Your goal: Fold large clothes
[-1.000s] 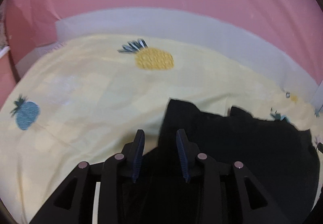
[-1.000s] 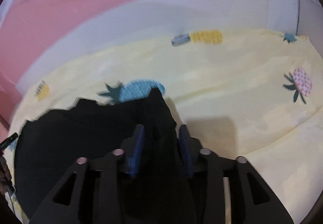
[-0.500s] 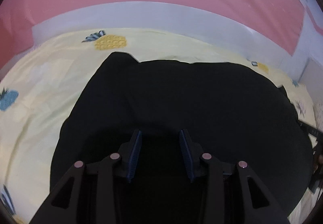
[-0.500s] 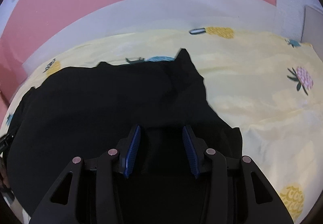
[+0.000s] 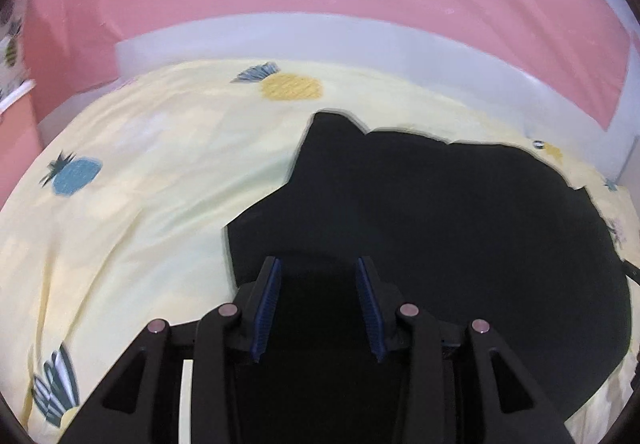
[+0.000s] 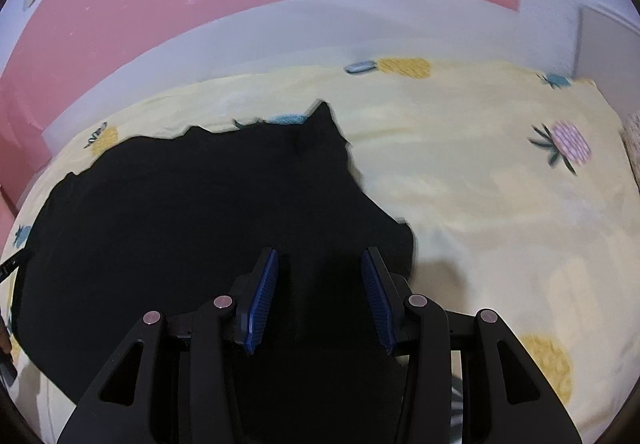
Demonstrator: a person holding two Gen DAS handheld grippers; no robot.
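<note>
Black garment spread on the pineapple bedsheet
Left claw (image 5: 318, 302) and right claw (image 6: 320, 298) part-open; black garment (image 5: 420, 212) between pads, grip unclear; bedsheet (image 5: 152, 172) beneath

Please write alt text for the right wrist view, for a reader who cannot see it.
A black garment lies spread on a pale yellow sheet printed with pineapples. The right gripper reaches over its near edge, blue pads apart, dark cloth between them. Behind the bed is a pink and white wall.
</note>
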